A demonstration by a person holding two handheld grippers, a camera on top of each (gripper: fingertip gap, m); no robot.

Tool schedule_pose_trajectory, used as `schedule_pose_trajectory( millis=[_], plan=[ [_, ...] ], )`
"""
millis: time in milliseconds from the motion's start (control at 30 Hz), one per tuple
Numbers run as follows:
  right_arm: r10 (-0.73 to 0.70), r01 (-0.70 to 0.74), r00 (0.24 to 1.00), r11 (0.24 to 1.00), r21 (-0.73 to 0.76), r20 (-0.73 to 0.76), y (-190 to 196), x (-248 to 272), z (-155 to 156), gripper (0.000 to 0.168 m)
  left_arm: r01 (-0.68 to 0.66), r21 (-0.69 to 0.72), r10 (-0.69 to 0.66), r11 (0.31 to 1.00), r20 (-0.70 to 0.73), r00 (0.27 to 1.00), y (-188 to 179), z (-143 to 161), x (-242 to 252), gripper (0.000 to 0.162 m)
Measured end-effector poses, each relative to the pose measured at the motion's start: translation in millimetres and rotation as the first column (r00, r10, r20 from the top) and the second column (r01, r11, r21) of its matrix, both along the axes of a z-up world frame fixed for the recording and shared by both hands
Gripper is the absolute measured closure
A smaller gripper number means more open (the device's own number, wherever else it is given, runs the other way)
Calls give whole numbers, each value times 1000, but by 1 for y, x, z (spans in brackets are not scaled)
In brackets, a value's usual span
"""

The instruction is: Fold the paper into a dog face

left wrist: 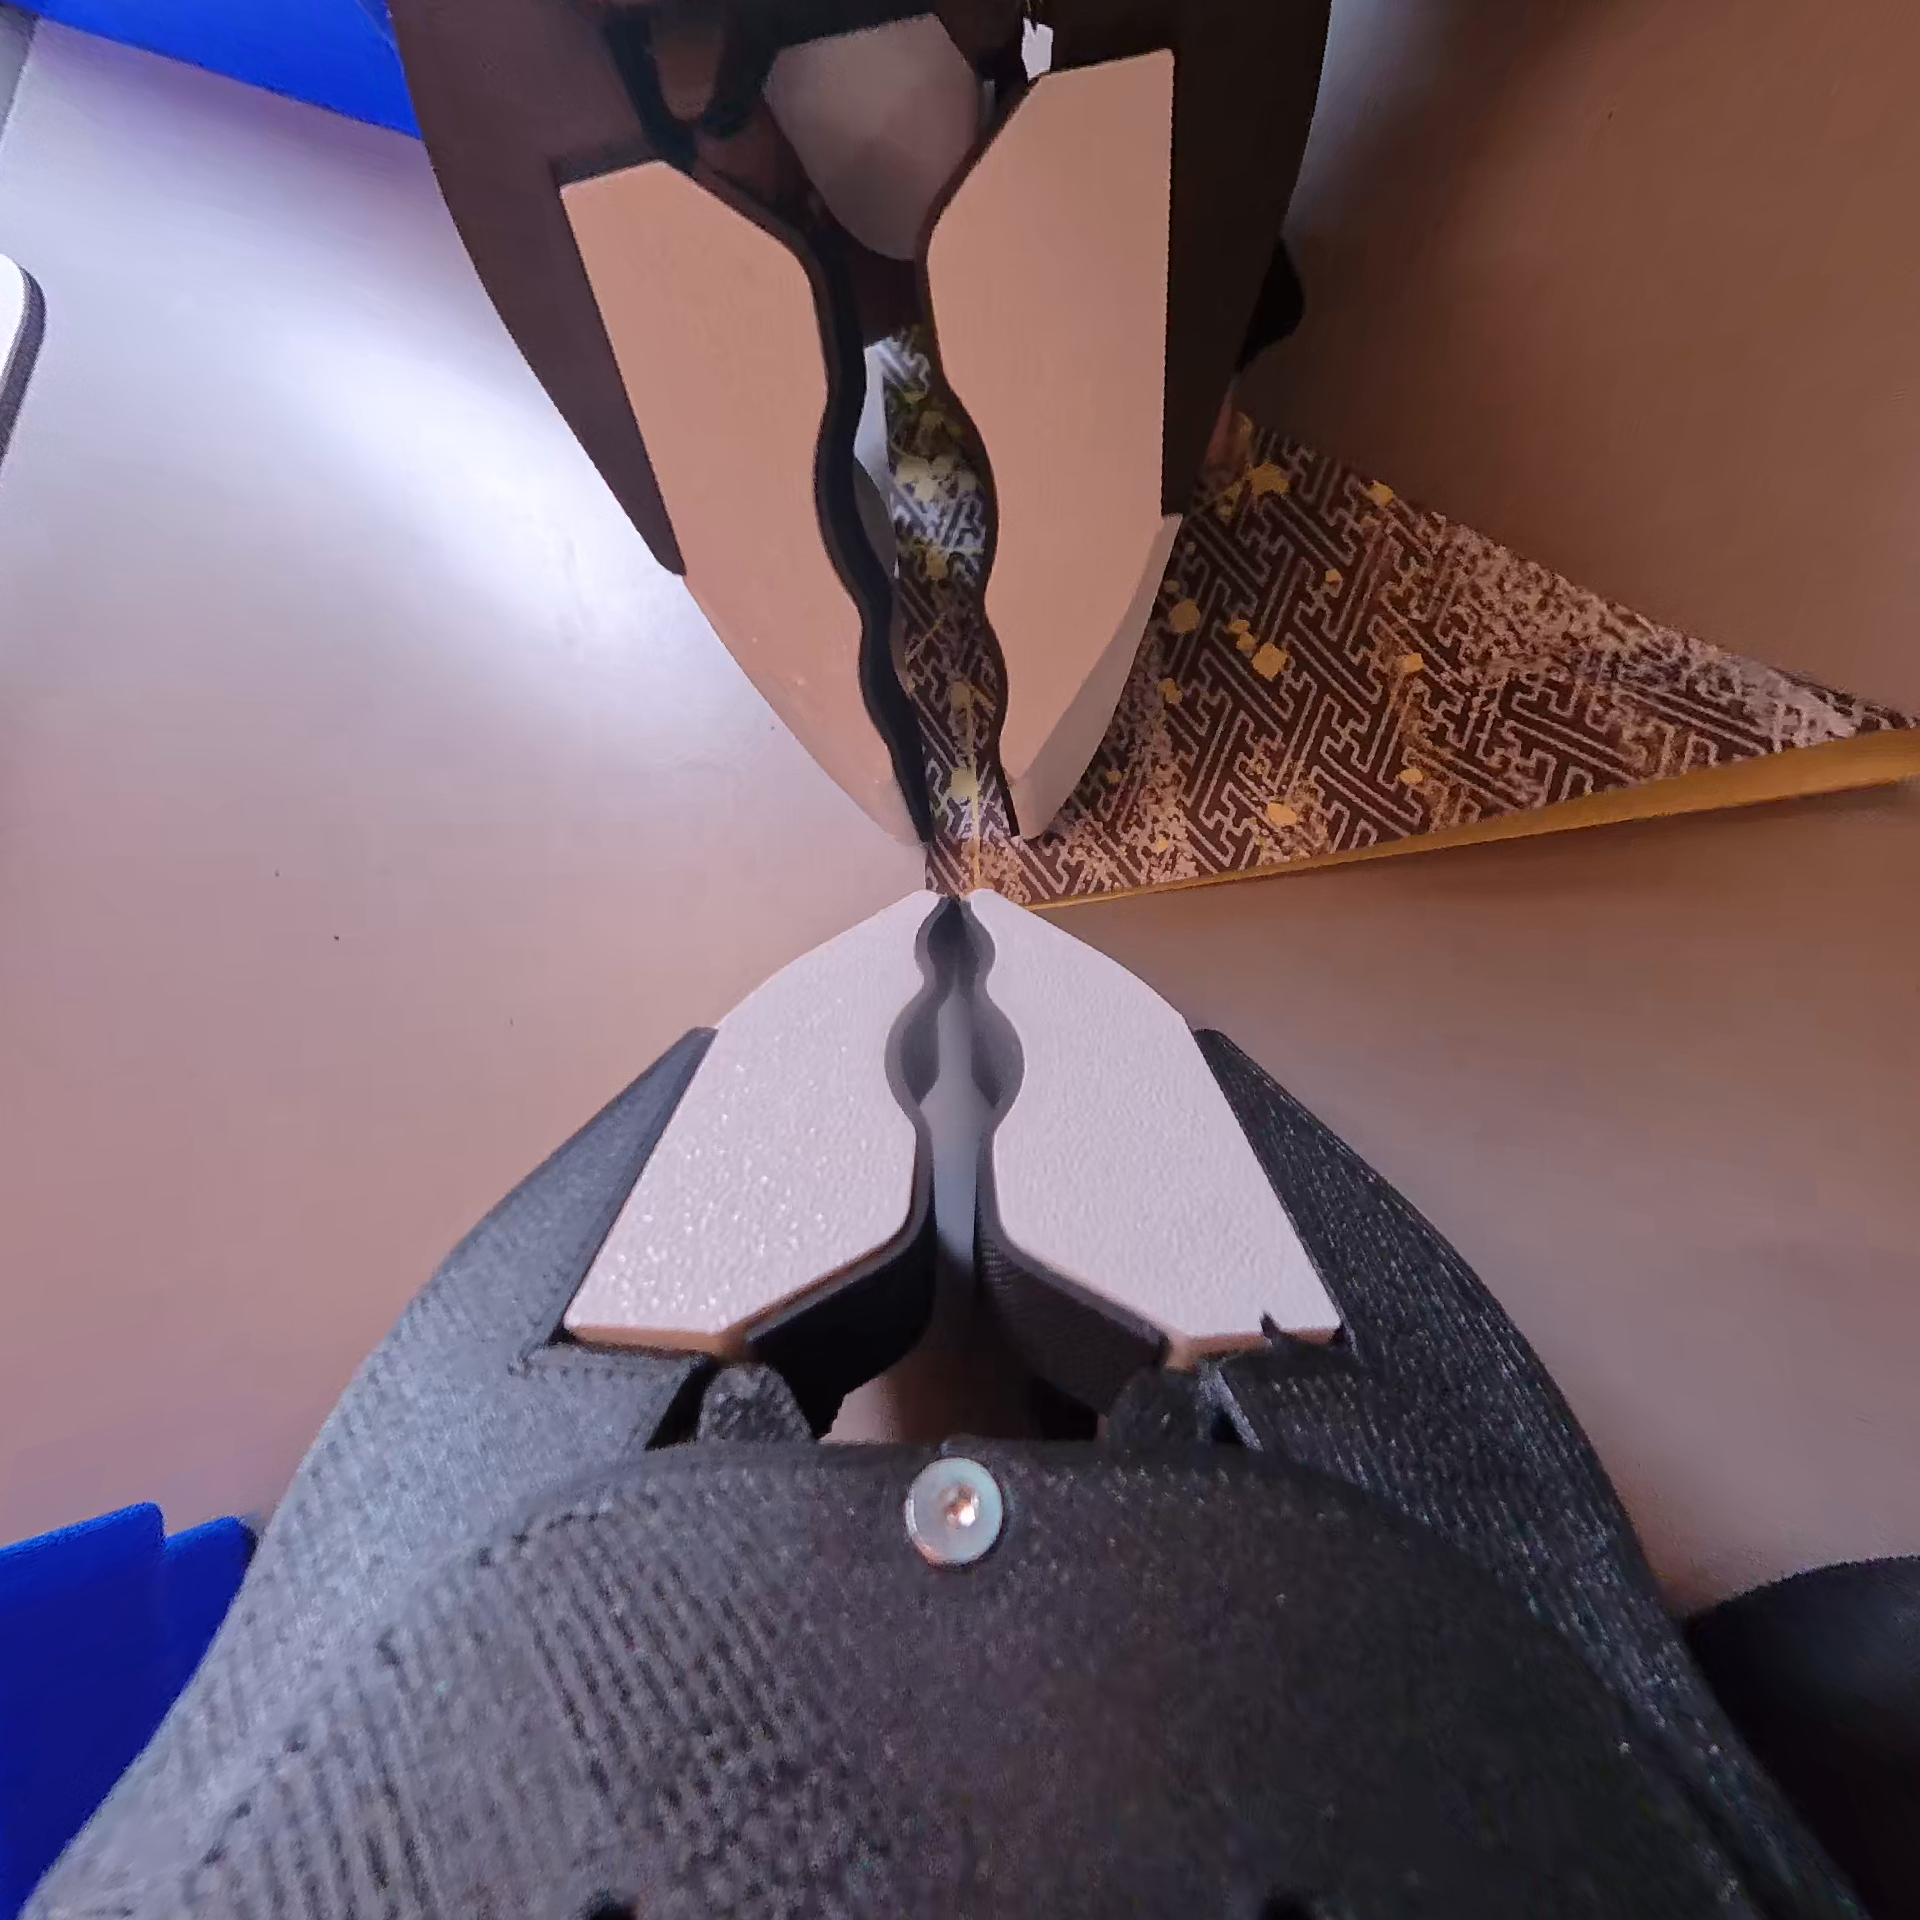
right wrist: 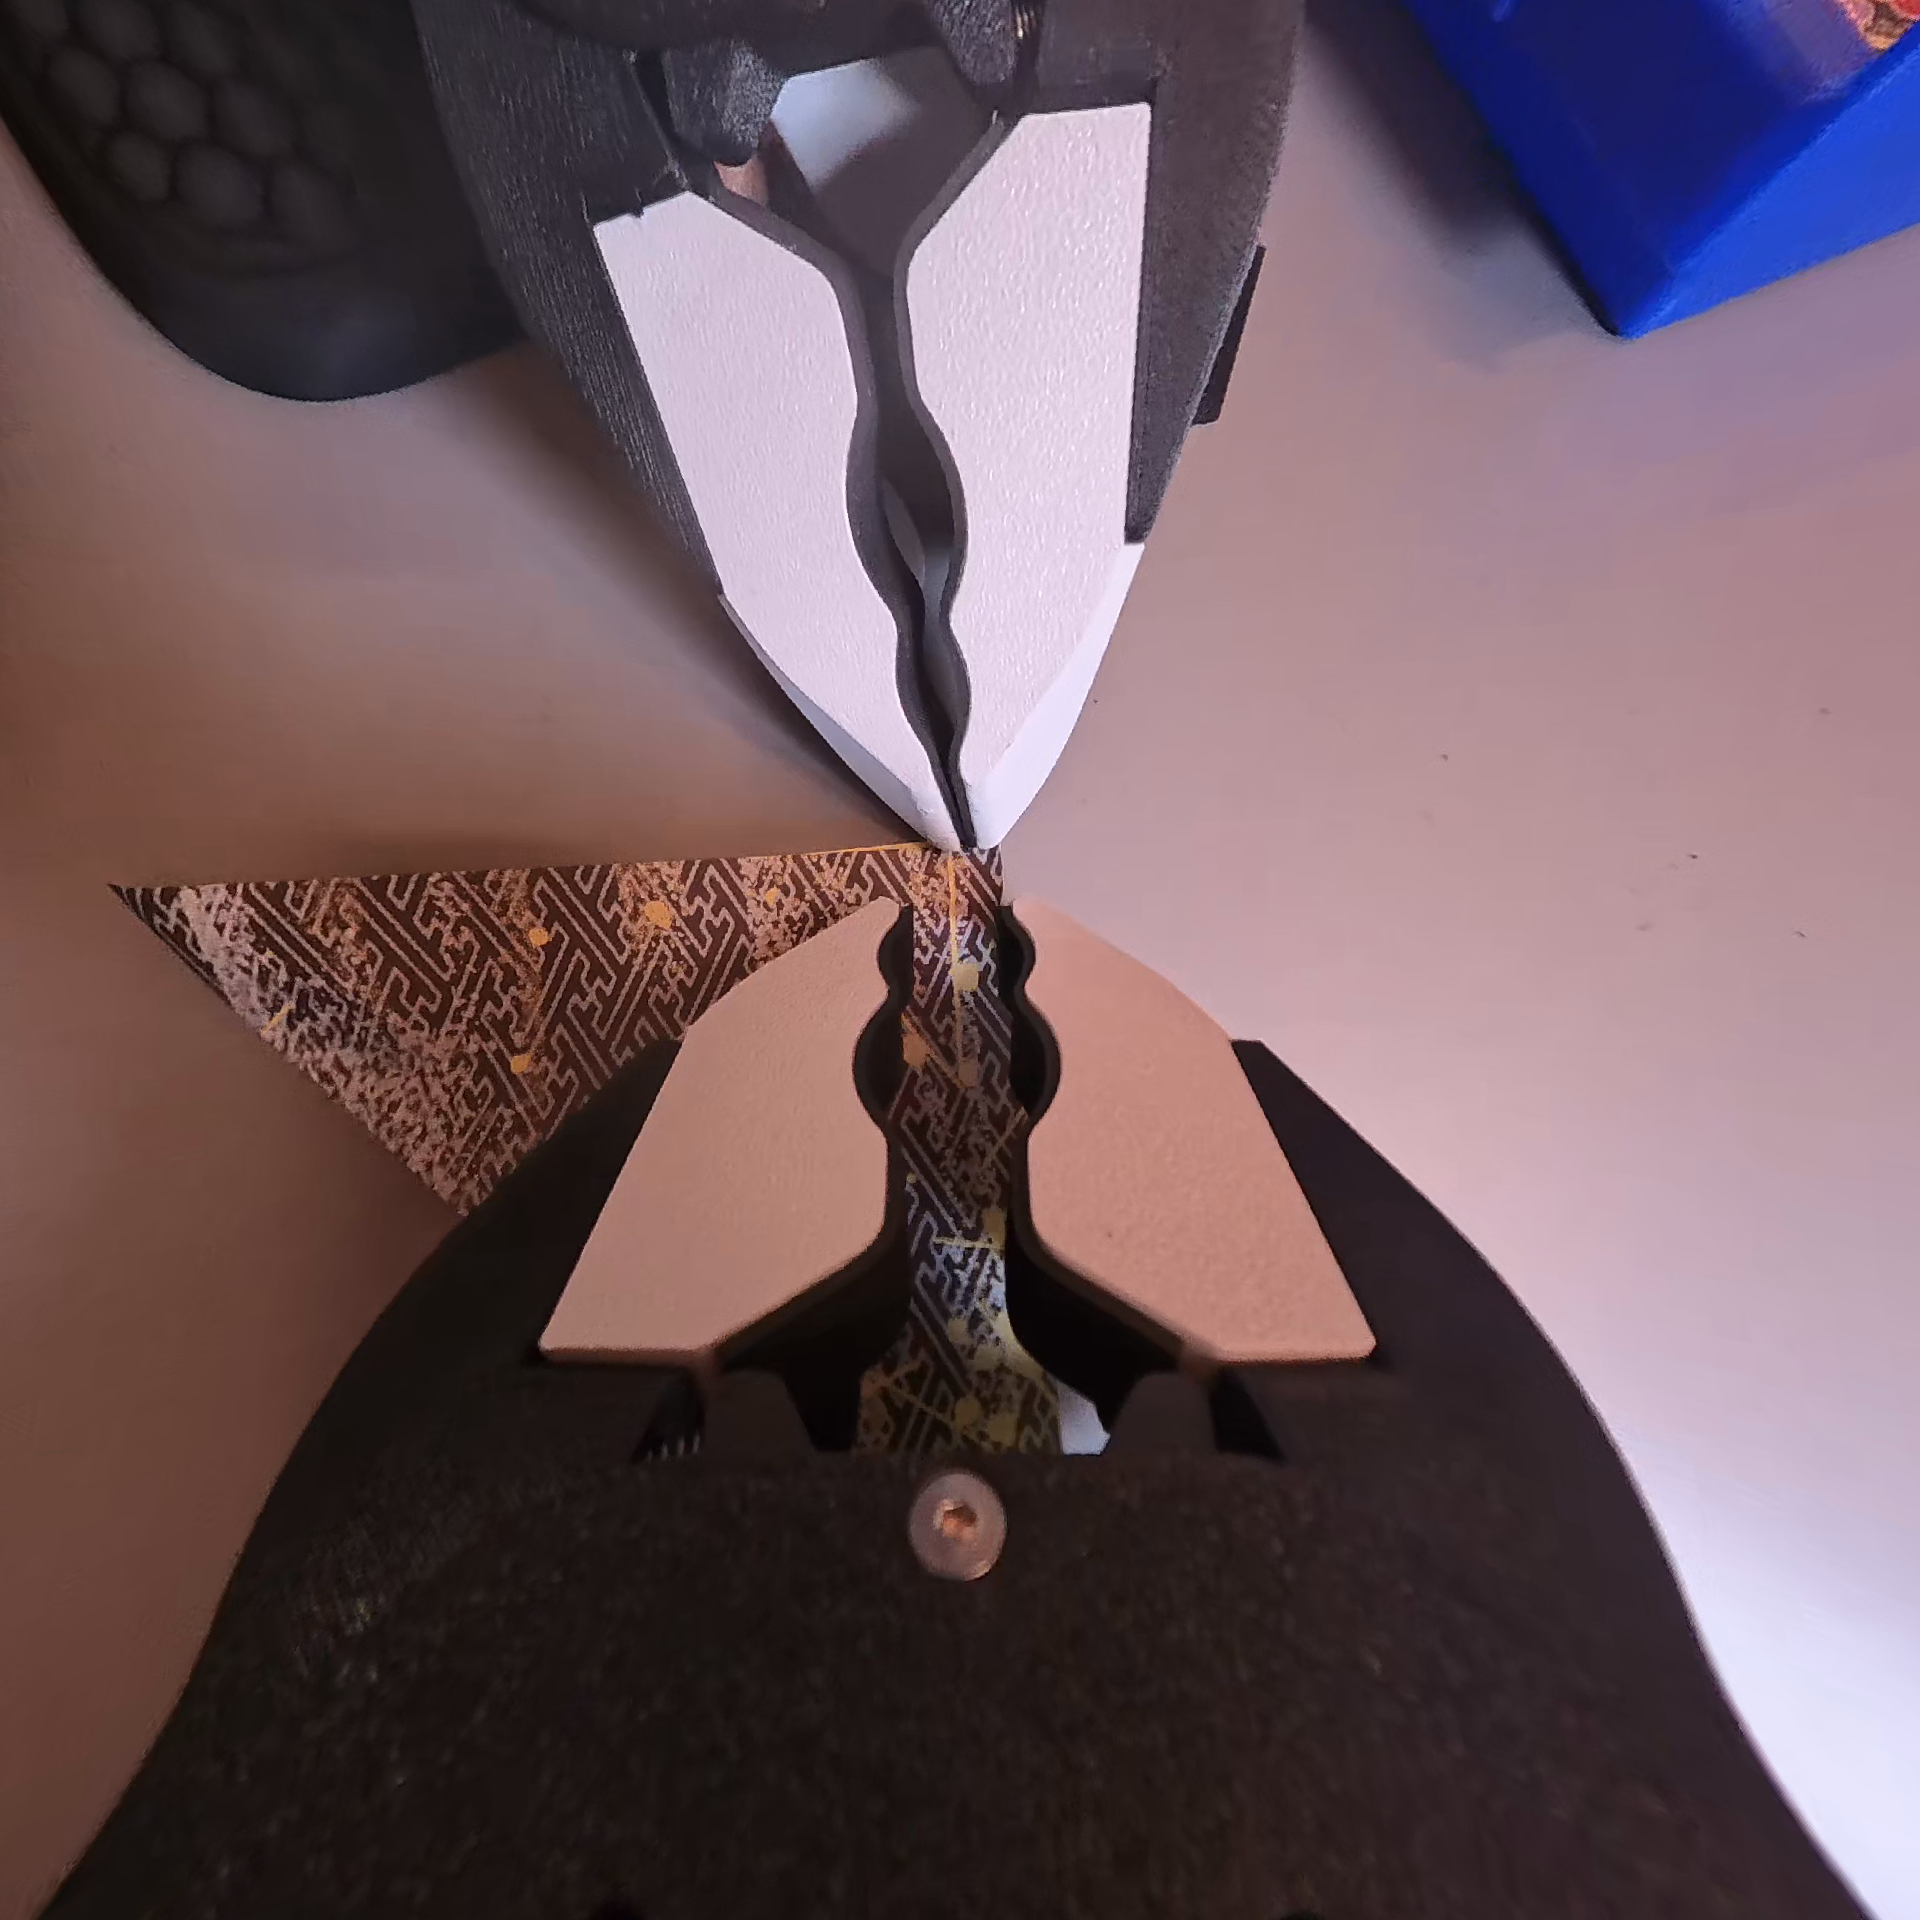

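Note:
The paper [left wrist: 1351, 707] is a dark brown sheet with a white maze pattern and gold flecks, folded into a triangle flat on the table [left wrist: 312, 727]. My left gripper [left wrist: 951, 902] is shut, its tips touching the triangle's corner; I cannot tell if it pinches it. It also shows from the front in the right wrist view [right wrist: 961, 826]. My right gripper [right wrist: 954, 909] lies over the paper [right wrist: 468, 997] with its jaws a narrow gap apart. Paper shows through the gap and curls up there, white underside showing. The right gripper also shows in the left wrist view [left wrist: 966, 826].
A blue box [right wrist: 1714, 156] stands at the far right of the table [right wrist: 1455, 727]; blue shapes [left wrist: 104, 1683] also sit at the left view's corners. A black honeycomb-textured object [right wrist: 208, 208] lies behind the left gripper. The tips of both grippers are at nearly the same place.

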State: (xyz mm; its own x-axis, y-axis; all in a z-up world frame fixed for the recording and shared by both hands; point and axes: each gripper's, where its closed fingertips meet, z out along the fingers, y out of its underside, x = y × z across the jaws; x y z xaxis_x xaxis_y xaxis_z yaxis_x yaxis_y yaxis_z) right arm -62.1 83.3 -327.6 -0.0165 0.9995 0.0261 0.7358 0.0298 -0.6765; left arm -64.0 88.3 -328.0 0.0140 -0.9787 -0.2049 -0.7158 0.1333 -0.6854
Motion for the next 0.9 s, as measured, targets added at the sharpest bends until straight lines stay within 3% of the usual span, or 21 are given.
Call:
schedule_pose_trajectory(
  millis=[500, 767, 900],
  plan=[
    [106, -105, 994, 994, 38, -24, -14, -3, 0, 156, -1, 11, 0, 1000, 7, 1000, -2, 0, -3, 162],
    [101, -100, 995, 994, 36, -20, -14, -3, 0, 156, 128, -46, -129, 991, -25, 991, -24, 1, -9, 162],
    [97, -96, 995, 995, 35, -18, -14, -3, 0, 156, 121, -52, -123, 991, -34, 992, -25, 0, -6, 162]
  ],
)
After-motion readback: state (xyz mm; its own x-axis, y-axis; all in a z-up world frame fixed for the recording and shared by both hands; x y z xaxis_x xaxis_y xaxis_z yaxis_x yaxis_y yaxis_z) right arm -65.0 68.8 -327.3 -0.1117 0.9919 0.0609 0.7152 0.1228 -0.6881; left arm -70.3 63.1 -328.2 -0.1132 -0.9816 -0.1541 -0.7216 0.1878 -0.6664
